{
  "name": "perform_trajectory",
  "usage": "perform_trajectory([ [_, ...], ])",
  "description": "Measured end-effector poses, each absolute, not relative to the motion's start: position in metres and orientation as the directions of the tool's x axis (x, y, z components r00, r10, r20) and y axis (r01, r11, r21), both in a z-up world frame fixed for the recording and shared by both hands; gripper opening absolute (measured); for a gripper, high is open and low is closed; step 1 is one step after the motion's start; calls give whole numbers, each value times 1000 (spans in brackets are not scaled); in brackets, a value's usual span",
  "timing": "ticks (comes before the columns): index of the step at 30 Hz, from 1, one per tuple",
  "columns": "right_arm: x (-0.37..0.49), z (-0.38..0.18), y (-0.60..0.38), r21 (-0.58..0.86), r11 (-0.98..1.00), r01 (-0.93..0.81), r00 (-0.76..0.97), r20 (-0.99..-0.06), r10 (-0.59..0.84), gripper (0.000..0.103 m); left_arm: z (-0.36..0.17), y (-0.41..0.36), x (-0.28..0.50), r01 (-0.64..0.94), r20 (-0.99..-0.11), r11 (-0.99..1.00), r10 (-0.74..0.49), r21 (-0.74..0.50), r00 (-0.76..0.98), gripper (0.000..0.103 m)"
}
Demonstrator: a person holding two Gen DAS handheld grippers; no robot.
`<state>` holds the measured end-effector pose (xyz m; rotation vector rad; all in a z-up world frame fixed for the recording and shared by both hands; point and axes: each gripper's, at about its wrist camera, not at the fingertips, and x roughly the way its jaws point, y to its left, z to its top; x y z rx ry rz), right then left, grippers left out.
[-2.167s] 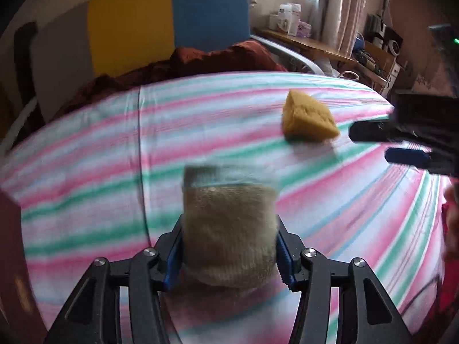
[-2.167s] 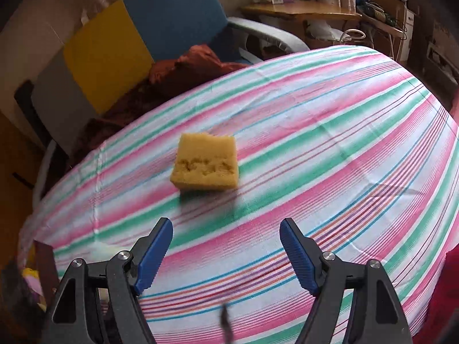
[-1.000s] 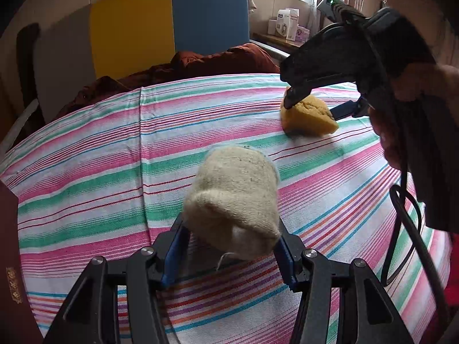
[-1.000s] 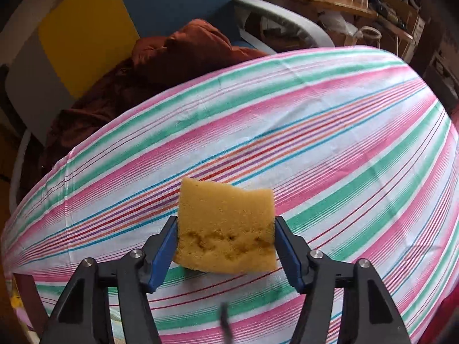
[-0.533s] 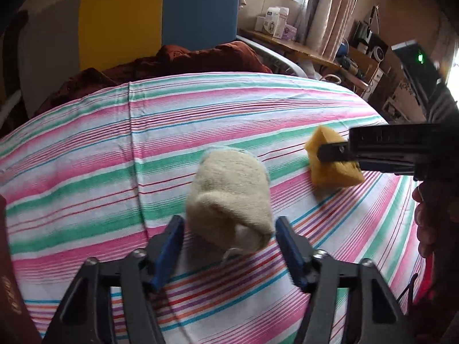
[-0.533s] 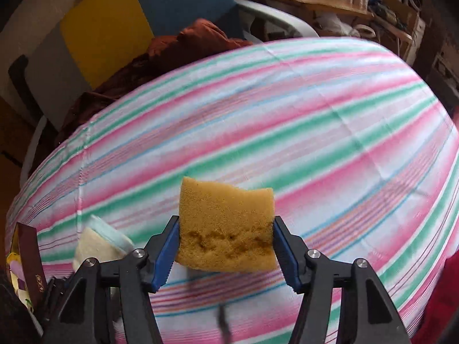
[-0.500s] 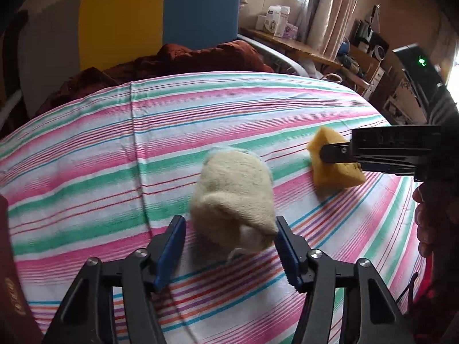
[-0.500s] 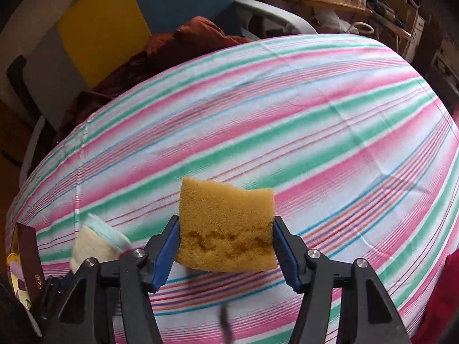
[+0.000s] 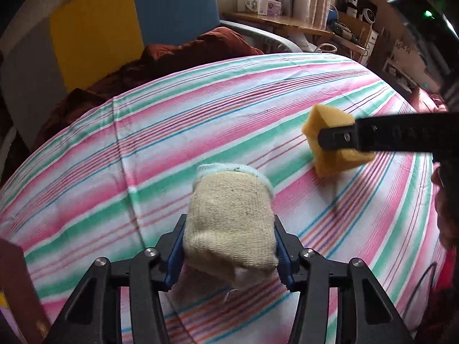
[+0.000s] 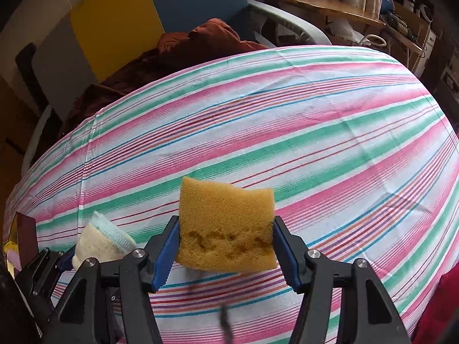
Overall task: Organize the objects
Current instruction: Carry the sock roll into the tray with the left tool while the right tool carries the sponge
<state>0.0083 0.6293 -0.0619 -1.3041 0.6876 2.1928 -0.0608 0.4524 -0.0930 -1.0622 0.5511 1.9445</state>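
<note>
the left gripper [image 9: 229, 246] has just been closing and now pinches the rolled sock [image 9: 229, 220] at lower centre of its view, over the striped worktop [image 9: 143, 149]. the right gripper [image 10: 226, 246] clamps the sponge [image 10: 226, 223], lifted. both look ready to carry off.

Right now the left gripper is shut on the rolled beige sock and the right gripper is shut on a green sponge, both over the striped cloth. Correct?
Not quite: the sponge is yellow-orange, not green, as the right wrist view shows plainly. The rest holds: the left gripper, whose jaws have just been closing, grips the rolled beige sock, the right gripper grips the sponge, and both are over the striped cloth.
</note>
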Motion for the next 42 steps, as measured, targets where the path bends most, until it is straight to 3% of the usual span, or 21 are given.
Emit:
perform_trajectory([
  [9,-13,-60,586,160,-882,-444,-461,-884,72,63,-76,391,-27,-767,-809,-640,478,-55,-341,53],
  [25,-22,-69,542,78,-941,-328,-429,-900,75,63,6,281,-10,-644,-678,-764,494,-40,-544,54],
  [31,-18,-62,534,90,-935,-343,-422,-904,68,63,10,242,-14,-585,-670,-810,456,-41,-585,54],
  [42,-26,-16,447,170,-962,-212,-528,-849,-34,63,10,179,-21,-488,-658,-869,414,-81,-629,54],
])
